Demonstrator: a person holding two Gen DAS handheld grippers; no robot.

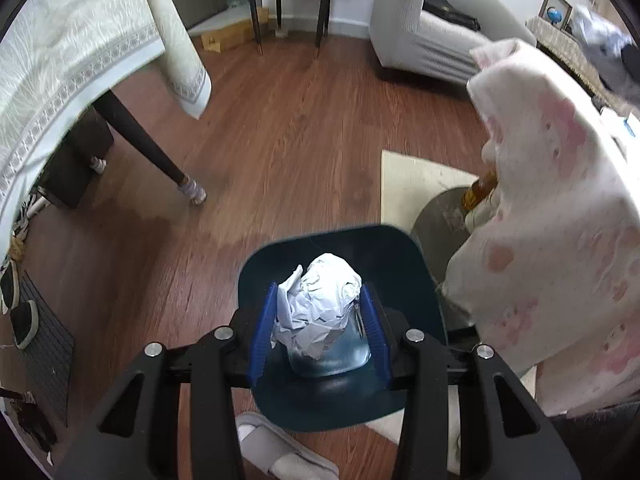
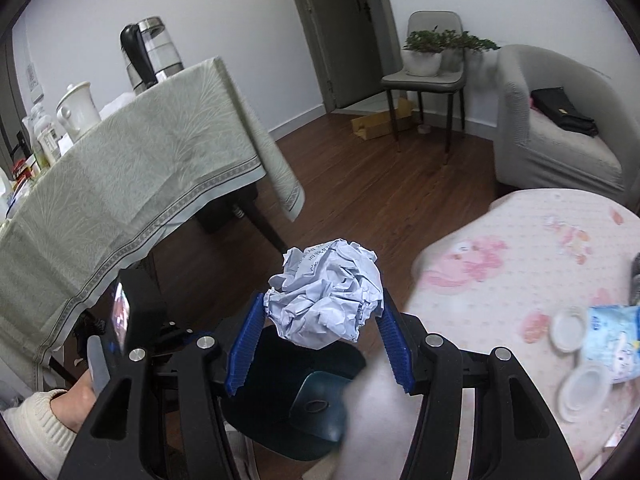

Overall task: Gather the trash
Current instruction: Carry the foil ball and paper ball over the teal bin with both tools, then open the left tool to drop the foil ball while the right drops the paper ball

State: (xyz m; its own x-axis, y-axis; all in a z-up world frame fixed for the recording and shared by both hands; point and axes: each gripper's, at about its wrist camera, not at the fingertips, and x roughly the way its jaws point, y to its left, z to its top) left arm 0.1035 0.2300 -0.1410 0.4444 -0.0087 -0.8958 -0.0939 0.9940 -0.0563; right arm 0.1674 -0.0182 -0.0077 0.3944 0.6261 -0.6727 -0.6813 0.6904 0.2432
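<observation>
The left gripper (image 1: 320,320) has its blue jaws clamped on a clear cup (image 1: 330,354) stuffed with crumpled paper (image 1: 318,306), held directly above a dark teal trash bin (image 1: 404,264) standing on the wood floor (image 1: 280,140). At 3 o'clock hangs a pink-patterned cloth (image 1: 560,220); at 10 o'clock, a desk leg (image 1: 140,136).

The right gripper (image 2: 322,320) has its jaws pinched on a paper ball (image 2: 328,296), above the same bin (image 2: 280,392). At 9 o'clock stands a cloth-covered desk (image 2: 120,184) carrying a kettle (image 2: 150,52); at 3 o'clock, a bed (image 2: 500,264) with white lids (image 2: 568,326) and a blue packet (image 2: 616,340).
</observation>
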